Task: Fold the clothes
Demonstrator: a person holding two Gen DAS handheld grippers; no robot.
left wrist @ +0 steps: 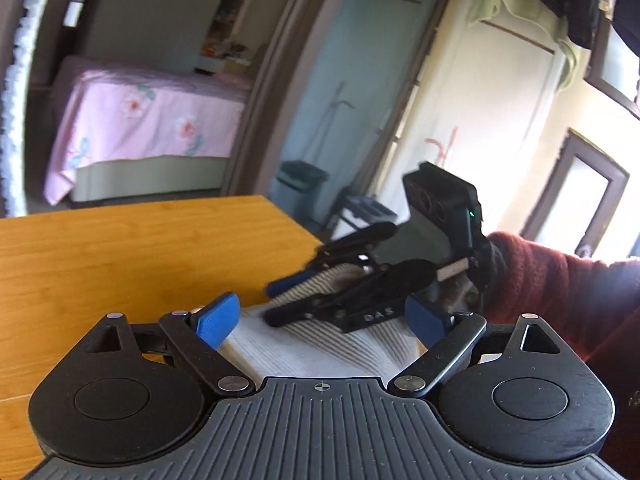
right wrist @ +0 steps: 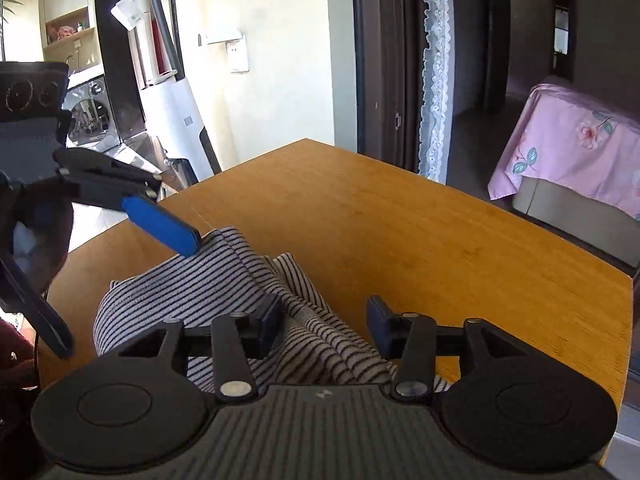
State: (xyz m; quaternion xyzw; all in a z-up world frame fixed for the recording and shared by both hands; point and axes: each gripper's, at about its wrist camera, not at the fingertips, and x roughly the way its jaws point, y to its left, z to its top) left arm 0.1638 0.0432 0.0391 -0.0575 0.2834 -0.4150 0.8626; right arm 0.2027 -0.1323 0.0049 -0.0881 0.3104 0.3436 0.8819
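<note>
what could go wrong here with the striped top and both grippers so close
1. The left gripper and right gripper are both open over the striped top and very near each other; they may collide.
2. The top lies bunched with ridges, so a fold may trap creases.
3. It sits near the wooden table edge and could slide off.

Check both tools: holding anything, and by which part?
Nothing gripped. Left tool and right tool are both open, each straddling the striped garment on the table.
</note>
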